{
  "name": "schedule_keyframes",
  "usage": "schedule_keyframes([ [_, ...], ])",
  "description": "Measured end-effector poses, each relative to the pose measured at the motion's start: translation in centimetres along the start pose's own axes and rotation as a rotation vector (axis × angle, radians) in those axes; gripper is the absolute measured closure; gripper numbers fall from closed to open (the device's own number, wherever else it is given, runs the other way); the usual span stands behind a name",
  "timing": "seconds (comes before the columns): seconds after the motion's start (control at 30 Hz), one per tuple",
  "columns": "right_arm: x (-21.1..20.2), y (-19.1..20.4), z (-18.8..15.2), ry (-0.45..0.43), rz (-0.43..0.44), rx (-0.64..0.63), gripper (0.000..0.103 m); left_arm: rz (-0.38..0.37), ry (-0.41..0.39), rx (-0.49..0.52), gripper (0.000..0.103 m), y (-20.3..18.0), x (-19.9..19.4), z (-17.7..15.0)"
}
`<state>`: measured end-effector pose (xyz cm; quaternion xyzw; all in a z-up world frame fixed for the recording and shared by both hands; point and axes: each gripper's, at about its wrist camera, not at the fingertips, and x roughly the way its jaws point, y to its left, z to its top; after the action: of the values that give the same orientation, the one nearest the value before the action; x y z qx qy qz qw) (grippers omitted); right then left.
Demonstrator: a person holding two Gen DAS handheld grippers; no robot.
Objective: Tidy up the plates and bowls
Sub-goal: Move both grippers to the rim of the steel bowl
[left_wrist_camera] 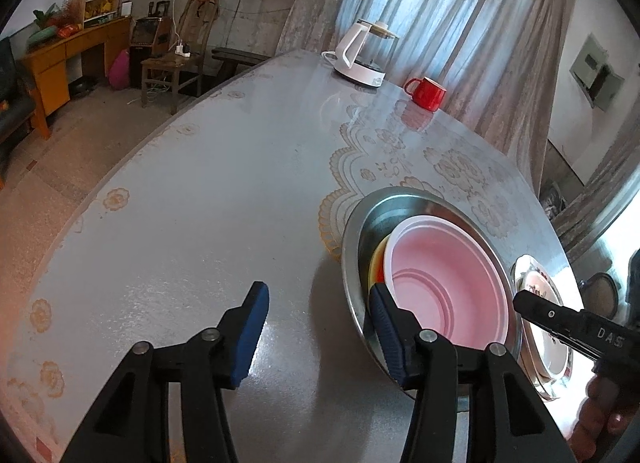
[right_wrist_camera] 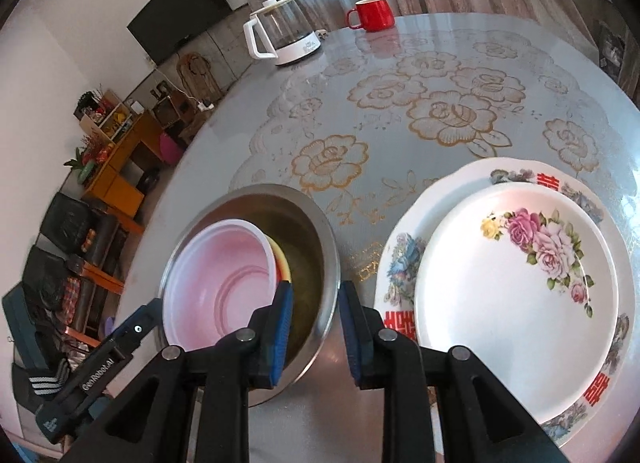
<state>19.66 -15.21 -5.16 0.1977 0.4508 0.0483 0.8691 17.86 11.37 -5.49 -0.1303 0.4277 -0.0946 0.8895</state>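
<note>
Nearest our left camera, the left gripper (left_wrist_camera: 318,327) stands with its blue pads apart and nothing between them but bare tabletop; its right finger reaches over the rim of the steel bowl (left_wrist_camera: 354,263), though we cannot tell whether it touches. Our right gripper (right_wrist_camera: 314,329) has its pads a narrow gap apart, straddling the near rim of that steel bowl (right_wrist_camera: 326,259), one pad inside and one outside; we cannot tell whether they press the metal. Inside the steel bowl sits a pink bowl (right_wrist_camera: 212,287), with a yellow bowl (right_wrist_camera: 283,265) showing as a sliver beneath its edge. Just beside the steel bowl, on its right in the right camera's view, a rose-patterned plate (right_wrist_camera: 500,295) lies on a larger plate (right_wrist_camera: 404,267) with red characters on its rim. All of this rests on the round table (right_wrist_camera: 360,151) under a floral cover; at the far edge stand a white kettle (right_wrist_camera: 280,39) and a red mug (right_wrist_camera: 374,13), well apart from the stacks.
</note>
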Motion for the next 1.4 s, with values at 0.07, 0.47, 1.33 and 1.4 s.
schedule_keyframes([
  [0.07,0.0,-0.1,-0.2,-0.002,-0.008,0.000,0.079,-0.010,0.011,-0.004,0.050,0.0,0.3,0.0],
  [0.47,1.9,0.8,-0.8,0.029,0.019,-0.040,0.087,0.009,0.006,0.031,0.048,0.6,0.4,-0.4],
  [1.33,4.4,1.4,-0.4,0.085,0.070,0.006,0.089,0.041,-0.014,0.002,0.042,1.6,0.1,0.4],
  [1.4,4.6,1.5,-0.5,0.088,0.063,0.005,0.089,0.049,-0.016,0.002,0.040,1.7,0.1,0.5],
])
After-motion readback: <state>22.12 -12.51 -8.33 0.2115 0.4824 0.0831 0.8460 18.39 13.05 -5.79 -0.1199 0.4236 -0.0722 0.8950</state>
